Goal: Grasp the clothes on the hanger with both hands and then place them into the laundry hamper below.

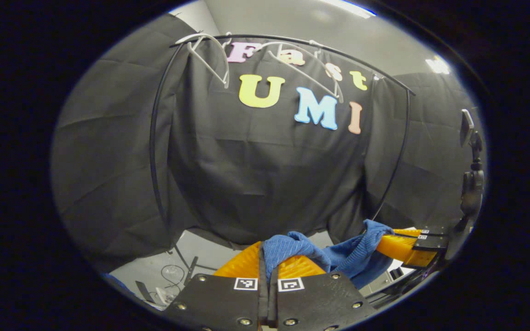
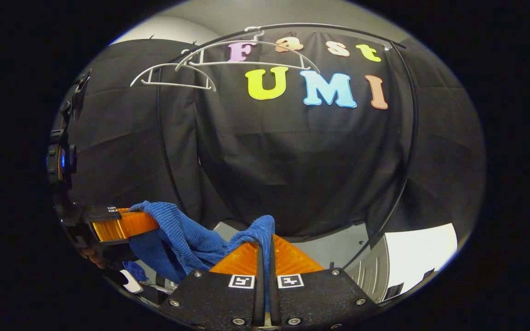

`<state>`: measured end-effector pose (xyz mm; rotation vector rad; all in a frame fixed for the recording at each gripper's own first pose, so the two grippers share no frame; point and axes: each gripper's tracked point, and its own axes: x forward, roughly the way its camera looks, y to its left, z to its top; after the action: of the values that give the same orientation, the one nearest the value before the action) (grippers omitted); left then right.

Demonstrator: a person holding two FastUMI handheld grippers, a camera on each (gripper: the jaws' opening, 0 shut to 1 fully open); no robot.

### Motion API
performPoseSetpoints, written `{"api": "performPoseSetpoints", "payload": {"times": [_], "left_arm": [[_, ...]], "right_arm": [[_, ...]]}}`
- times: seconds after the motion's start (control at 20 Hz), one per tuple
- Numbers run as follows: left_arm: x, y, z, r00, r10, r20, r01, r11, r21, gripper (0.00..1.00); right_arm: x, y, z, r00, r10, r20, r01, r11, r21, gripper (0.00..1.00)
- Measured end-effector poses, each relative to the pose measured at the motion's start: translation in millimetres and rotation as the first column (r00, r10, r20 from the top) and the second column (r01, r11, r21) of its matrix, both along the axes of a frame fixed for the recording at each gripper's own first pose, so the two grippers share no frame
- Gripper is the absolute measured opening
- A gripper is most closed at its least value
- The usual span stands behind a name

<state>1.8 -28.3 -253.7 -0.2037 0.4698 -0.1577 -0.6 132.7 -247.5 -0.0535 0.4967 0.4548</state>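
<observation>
- The left tongs (image 1: 268, 266) were clenched on a fold of the blue ribbed knit garment (image 1: 292, 250); in the left gripper view the cloth rose from between the two nearly meeting fingers at 6 o'clock.
- The right tongs (image 2: 265, 257) were likewise clenched on the same garment (image 2: 187, 234), with a pinch of cloth standing up from the closed fingers at 6 o'clock in the right gripper view.
- The garment hung as a slack band between the two tongs, clear of the hangers. Its long axis ran from one pair of tongs to the other, roughly level, sagging in the middle.
- In the left gripper view the right tongs (image 1: 405, 248) lay toward 4 o'clock; in the right gripper view the left tongs (image 2: 122, 225) lay toward 8 o'clock. Both hands were equally engaged with the load.
- Two bare white plastic hangers (image 2: 246, 57) hung from the black curved rail (image 2: 329, 26) at 12 o'clock, well above the tongs.
- The laundry hamper could not be identified. Judged from the task, the coming move was a joint descent, both tongs kept level, toward the hamper below.
</observation>
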Motion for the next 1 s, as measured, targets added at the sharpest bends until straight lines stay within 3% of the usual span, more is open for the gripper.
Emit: {"api": "performPoseSetpoints", "payload": {"times": [0.15,0.2,0.25,0.4,0.75,0.8,0.95,1.0], "left_arm": [[-13,3,-36,0.998,-0.003,-0.07,0.006,0.999,0.041,0.01],[-17,4,-48,0.995,-0.004,-0.095,0.009,0.998,0.057,0.05],[-20,5,-58,0.993,-0.008,-0.116,0.015,0.998,0.068,0.01],[-27,4,-88,0.985,-0.011,-0.175,0.028,0.995,0.095,0.01],[-45,5,-121,0.962,-0.029,-0.273,0.072,0.986,0.15,0.07],[-48,6,-126,0.959,-0.024,-0.282,0.07,0.986,0.155,0.11],[-53,12,-133,0.956,-0.009,-0.292,0.06,0.984,0.167,0.62],[-55,16,-133,0.957,-0.002,-0.291,0.054,0.984,0.171,0.79]], "right_arm": [[-6,-7,-26,0.999,-0.005,-0.044,0.003,0.999,-0.041,0.04],[-9,-9,-34,0.998,-0.006,-0.059,0.003,0.999,-0.053,0.04],[-11,-12,-41,0.997,-0.006,-0.075,0.002,0.998,-0.063,0.04],[-15,-15,-62,0.993,-0.01,-0.116,-0.001,0.995,-0.097,0.06],[-33,-17,-96,0.977,-0.009,-0.212,-0.023,0.989,-0.149,0.13],[-36,-17,-102,0.975,-0.009,-0.22,-0.026,0.988,-0.155,0.17],[-45,-20,-110,0.971,-0.02,-0.237,-0.023,0.984,-0.179,0.38],[-51,-23,-113,0.969,-0.028,-0.244,-0.019,0.982,-0.188,0.52]]}}
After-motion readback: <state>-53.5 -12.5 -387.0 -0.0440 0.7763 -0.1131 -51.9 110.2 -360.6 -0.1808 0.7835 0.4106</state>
